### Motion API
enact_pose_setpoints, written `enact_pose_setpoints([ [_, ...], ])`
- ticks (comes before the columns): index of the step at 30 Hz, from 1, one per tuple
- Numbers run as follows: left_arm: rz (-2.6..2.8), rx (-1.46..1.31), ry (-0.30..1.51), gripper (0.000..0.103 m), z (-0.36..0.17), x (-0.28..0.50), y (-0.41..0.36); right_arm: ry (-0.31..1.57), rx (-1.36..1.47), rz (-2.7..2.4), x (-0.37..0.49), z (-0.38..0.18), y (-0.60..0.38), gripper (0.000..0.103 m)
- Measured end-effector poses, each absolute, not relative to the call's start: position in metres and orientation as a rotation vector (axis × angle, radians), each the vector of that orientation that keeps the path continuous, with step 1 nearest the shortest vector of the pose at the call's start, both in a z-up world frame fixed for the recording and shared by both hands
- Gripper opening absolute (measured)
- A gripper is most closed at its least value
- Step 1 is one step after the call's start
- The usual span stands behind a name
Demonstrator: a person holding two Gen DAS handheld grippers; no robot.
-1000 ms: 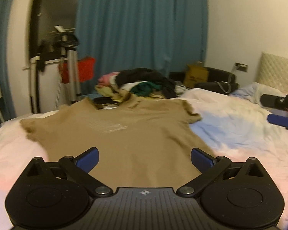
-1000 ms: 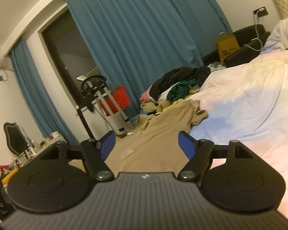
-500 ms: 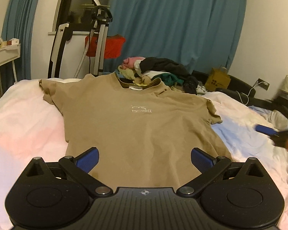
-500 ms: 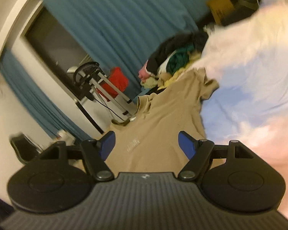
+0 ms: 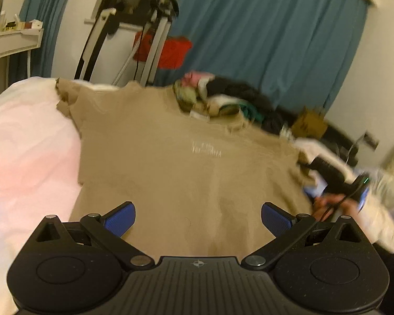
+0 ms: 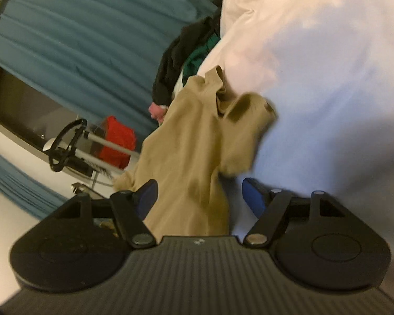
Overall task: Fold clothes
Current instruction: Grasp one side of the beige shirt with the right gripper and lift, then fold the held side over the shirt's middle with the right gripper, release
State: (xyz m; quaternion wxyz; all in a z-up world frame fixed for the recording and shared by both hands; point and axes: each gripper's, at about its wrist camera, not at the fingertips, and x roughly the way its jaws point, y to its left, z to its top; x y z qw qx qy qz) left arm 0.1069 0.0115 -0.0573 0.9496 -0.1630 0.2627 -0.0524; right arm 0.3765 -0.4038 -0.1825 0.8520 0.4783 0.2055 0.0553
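Observation:
A tan T-shirt [image 5: 170,162] lies flat, face up, on the bed [image 5: 26,144], collar at the far side. My left gripper [image 5: 198,219] is open and empty above the shirt's lower hem. My right gripper [image 6: 199,197] is open, tilted, with the shirt's right side [image 6: 197,141] between its jaws; the short sleeve [image 6: 247,120] lies just ahead. The right gripper also shows in the left wrist view [image 5: 338,183] at the shirt's right edge, blurred.
A pile of mixed clothes [image 5: 223,97] lies beyond the collar. A metal stand [image 5: 155,39] and a red item [image 5: 170,52] stand before blue curtains [image 5: 262,39]. A white shelf [image 5: 13,39] is at far left.
Both grippers have dropped closer to the shirt. The right gripper has rolled sideways and come in over the shirt's right side near the sleeve. Both stay open.

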Motion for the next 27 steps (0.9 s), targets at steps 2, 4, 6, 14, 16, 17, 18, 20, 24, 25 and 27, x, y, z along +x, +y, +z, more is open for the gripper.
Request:
enact_pose_setpoints([
  [2, -0.100, -0.357, 0.529, 0.103, -0.059, 0.113, 0.015, 0.387, 0.966, 0.113, 0.391, -0.183, -0.402, 0.073],
  [4, -0.093, -0.383, 0.523, 0.103, -0.061, 0.119, 0.019, 0.341, 0.968, 0.121, 0.405, -0.184, -0.404, 0.073],
  [6, -0.086, -0.408, 0.517, 0.103, -0.063, 0.125, 0.022, 0.294, 0.994, 0.133, 0.418, -0.185, -0.411, 0.073],
  [14, -0.076, -0.459, 0.542, 0.103, -0.066, 0.140, 0.031, 0.309, 0.742, 0.036, 0.438, -0.131, -0.391, 0.013],
  [16, -0.065, -0.438, 0.553, 0.103, -0.065, 0.141, 0.031, 0.321, 0.662, 0.005, 0.442, -0.115, -0.384, 0.012],
  [17, -0.049, -0.419, 0.568, 0.103, -0.064, 0.142, 0.031, 0.326, 0.622, -0.010, 0.444, -0.107, -0.380, 0.012],
  [18, -0.034, -0.403, 0.580, 0.103, -0.064, 0.142, 0.032, 0.332, 0.582, -0.026, 0.445, -0.099, -0.377, 0.012],
  [20, -0.009, -0.384, 0.594, 0.103, -0.064, 0.141, 0.036, 0.343, 0.502, -0.056, 0.449, -0.082, -0.370, 0.011],
  [24, 0.035, -0.314, 0.621, 0.103, -0.060, 0.138, 0.046, 0.286, 0.296, -0.119, 0.438, -0.033, -0.314, 0.011],
  [25, 0.044, -0.297, 0.613, 0.103, -0.058, 0.135, 0.048, 0.270, 0.243, -0.135, 0.435, -0.021, -0.299, 0.011],
  [27, 0.066, -0.265, 0.597, 0.103, -0.055, 0.131, 0.054, 0.250, 0.139, -0.157, 0.429, -0.005, -0.258, 0.011],
])
